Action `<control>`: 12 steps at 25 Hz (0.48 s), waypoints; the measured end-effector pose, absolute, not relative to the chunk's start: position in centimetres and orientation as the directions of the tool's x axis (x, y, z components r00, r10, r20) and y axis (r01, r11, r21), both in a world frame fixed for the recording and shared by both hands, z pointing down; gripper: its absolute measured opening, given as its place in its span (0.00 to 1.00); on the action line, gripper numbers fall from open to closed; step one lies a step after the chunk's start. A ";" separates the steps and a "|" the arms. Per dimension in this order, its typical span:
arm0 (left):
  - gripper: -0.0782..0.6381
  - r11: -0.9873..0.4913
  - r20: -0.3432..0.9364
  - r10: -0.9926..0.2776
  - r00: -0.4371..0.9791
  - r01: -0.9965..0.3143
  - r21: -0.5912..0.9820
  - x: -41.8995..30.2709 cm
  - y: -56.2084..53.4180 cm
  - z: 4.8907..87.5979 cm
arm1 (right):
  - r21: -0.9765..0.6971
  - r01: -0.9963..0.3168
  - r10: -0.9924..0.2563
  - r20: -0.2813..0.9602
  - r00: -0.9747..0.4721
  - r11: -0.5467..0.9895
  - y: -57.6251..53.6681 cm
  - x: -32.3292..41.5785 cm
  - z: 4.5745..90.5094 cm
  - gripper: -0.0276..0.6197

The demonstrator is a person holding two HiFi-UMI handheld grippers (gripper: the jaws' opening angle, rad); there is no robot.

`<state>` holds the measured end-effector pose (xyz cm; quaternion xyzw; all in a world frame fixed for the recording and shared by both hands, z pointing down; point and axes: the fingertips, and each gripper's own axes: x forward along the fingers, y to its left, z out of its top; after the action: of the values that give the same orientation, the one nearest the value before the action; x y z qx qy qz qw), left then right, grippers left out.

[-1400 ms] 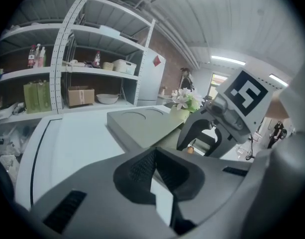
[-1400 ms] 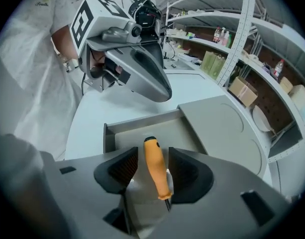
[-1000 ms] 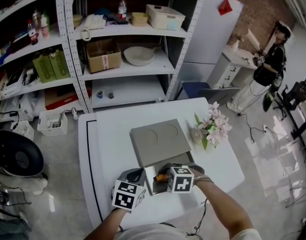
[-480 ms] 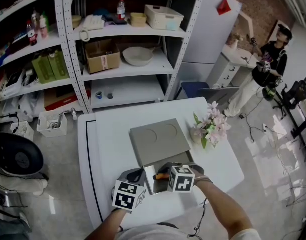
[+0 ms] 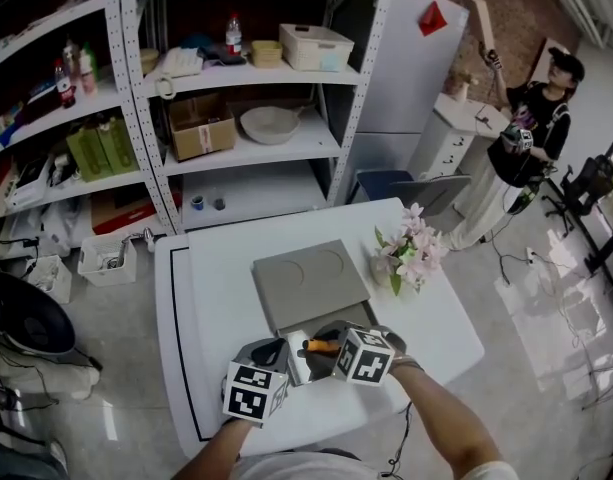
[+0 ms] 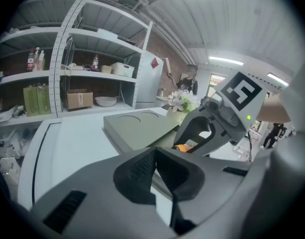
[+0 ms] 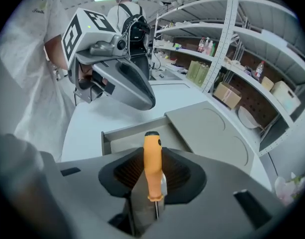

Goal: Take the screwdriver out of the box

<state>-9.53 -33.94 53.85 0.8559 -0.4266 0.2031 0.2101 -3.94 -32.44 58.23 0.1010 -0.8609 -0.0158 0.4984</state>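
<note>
The grey box lies on the white table, its lid slid back and its open tray towards me. My right gripper is over the tray. Its jaws have just been closing and are now shut on the orange-handled screwdriver. In the right gripper view the screwdriver stands between the pads of the right gripper, above the tray. My left gripper rests at the tray's left side; in its own view the left gripper has its fingertips together with nothing seen between them.
A bunch of pink flowers stands just right of the box. Metal shelving with boxes and bottles is behind the table. A person stands at the far right. The table's front edge is close under my arms.
The right gripper has closed on the screwdriver and lifted it slightly out of the tray. The left gripper has stayed where it was.
</note>
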 end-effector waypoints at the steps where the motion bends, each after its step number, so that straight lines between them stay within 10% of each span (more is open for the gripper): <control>1: 0.12 -0.547 0.525 -0.648 0.552 -0.817 0.183 -9.3 -33.8 53.7 | 0.136 -0.170 -0.204 0.843 -0.497 0.976 -32.5 -3.9 57.7 0.22; 12: 0.12 -0.532 0.490 -0.693 0.529 -0.834 0.149 -6.7 -32.5 50.8 | 0.209 -0.339 -0.389 0.653 -0.649 0.917 -32.6 -2.4 50.6 0.22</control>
<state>-6.70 -32.46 50.79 0.8545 -0.4466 0.1893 0.1860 -2.38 -32.63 50.62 0.2007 -0.9075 -0.0338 0.3675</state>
